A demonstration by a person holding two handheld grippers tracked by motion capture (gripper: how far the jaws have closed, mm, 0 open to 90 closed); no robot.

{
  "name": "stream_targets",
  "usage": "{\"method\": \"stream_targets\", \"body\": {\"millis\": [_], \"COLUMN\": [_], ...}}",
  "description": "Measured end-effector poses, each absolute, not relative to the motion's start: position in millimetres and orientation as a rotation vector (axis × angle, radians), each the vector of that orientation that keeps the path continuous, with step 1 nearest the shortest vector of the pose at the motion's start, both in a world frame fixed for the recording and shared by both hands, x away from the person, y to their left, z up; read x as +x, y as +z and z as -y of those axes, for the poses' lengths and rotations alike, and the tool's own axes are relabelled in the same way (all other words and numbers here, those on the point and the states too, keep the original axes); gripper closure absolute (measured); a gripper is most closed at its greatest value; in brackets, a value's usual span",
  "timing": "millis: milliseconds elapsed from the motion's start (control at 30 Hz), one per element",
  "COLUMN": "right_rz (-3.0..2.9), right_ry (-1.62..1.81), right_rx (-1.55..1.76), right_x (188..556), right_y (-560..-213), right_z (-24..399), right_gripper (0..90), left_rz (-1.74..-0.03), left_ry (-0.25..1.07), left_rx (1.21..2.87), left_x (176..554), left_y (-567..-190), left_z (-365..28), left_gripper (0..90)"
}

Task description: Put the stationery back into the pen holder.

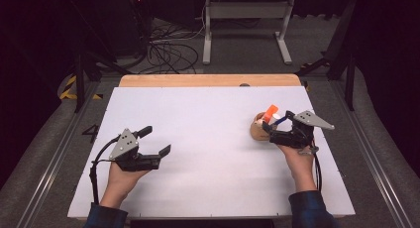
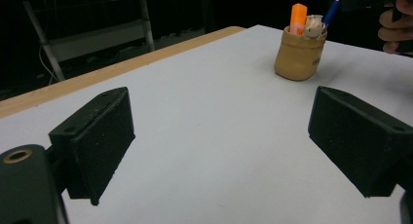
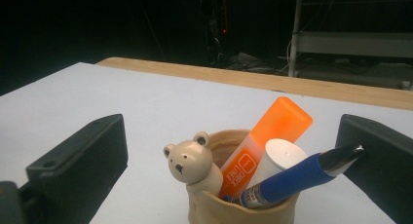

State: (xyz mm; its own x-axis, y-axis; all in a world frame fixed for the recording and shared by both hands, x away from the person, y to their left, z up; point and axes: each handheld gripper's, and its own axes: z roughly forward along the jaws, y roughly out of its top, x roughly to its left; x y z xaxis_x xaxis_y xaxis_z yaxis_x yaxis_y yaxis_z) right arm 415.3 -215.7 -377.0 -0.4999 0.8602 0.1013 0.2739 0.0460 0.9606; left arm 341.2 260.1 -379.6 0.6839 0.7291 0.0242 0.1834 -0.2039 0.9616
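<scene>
Right gripper (image 1: 275,125) hangs released, jaws wide around one tan cup (image 3: 243,204). It holds one orange highlighter (image 3: 265,141), one blue pen (image 3: 292,177) and one bear-topped stick (image 3: 192,160). Left gripper (image 1: 157,141) gapes over bare table (image 1: 208,139).

Dark room, white tabletop

A white table (image 1: 198,139) with a wooden far edge (image 1: 208,80) stands on grey floor (image 1: 44,153); upper centre, a metal frame (image 1: 246,20) and tangled cables (image 1: 166,52).

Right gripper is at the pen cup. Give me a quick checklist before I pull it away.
1. Right gripper jaws open: ok.
2. Blue pen free of the pads: cannot tell; its tip sits right at one pad.
3. Blue pen inside the tan cup: ok.
4. Orange highlighter and bear-topped pen seated in the cup: ok.
5. Cup upright on the table: ok.
6. Left gripper open, apart from the cup: ok.
</scene>
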Motion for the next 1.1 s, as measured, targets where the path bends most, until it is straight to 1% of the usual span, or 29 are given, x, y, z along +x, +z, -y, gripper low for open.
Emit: {"method": "stream_targets", "body": {"millis": [433, 1100], "right_rz": [-1.810, -1.813], "right_ry": [1.497, 1.491], "right_rx": [1.136, 1.134], "right_x": [406.2, 396.0], "right_y": [-379.8, -380.7], "right_z": [219.6, 233.3], "right_gripper": [0.0, 0.0], "left_rz": [-0.739, -0.733], "left_ry": [0.601, 0.613], "left_rx": [1.752, 1.743], "left_x": [341.3, 340.0], "left_y": [-378.6, -375.3], "left_z": [-261.3, -264.4], "left_gripper": [7.1, 6.7]}}
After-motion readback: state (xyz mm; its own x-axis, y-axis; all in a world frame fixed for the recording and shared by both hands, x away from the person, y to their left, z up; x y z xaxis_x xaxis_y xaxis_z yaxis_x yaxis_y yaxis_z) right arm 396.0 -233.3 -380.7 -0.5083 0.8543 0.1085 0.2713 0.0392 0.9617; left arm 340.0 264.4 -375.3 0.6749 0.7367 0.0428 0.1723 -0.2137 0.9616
